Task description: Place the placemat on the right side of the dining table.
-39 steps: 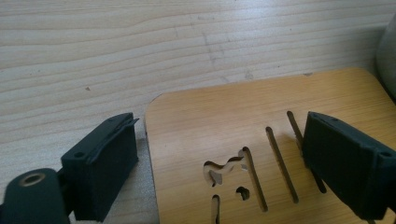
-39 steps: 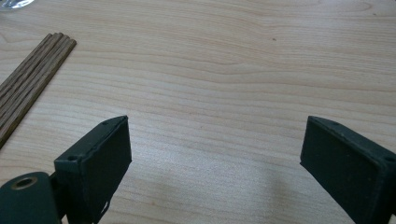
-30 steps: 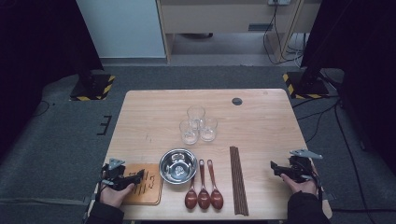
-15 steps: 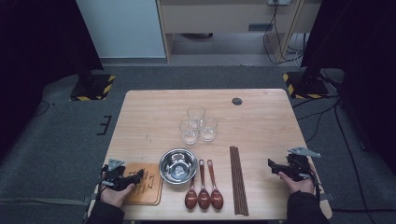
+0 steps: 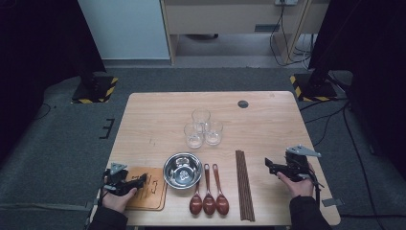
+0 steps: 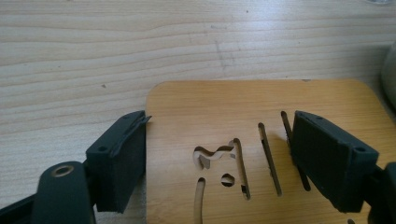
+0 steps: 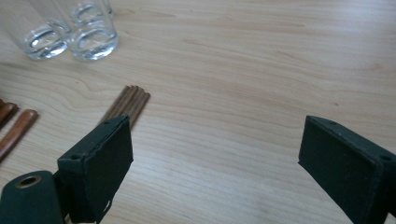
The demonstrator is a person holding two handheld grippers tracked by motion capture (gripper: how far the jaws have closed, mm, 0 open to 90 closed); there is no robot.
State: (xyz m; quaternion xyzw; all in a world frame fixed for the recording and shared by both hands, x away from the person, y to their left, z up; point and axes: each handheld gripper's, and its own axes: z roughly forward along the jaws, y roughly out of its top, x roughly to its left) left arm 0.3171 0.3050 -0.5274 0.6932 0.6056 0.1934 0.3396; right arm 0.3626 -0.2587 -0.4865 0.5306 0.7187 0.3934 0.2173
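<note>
Tongs in the person's left hand sit at the near left corner of the tabletop, low over the wooden board with the cut-out slots. In the left gripper view the two black jaws have just been closing: one pad presses on the left edge of the board, the other lies on its top surface beside the slots. So the board is between them, but I cannot say for sure that it is firmly clamped.

Right tongs are held at the near right side, above the bare wood, with the jaws wide apart and nothing between them. In the right gripper view the bundle of dark chopsticks lies just beyond one jaw, and the glasses stand farther away.

From the high view, the board lies at the front left, just beside the steel bowl. Three brown spoons lie side by side between the bowl and the chopsticks. Three glasses stand together near the middle of the tabletop.
</note>
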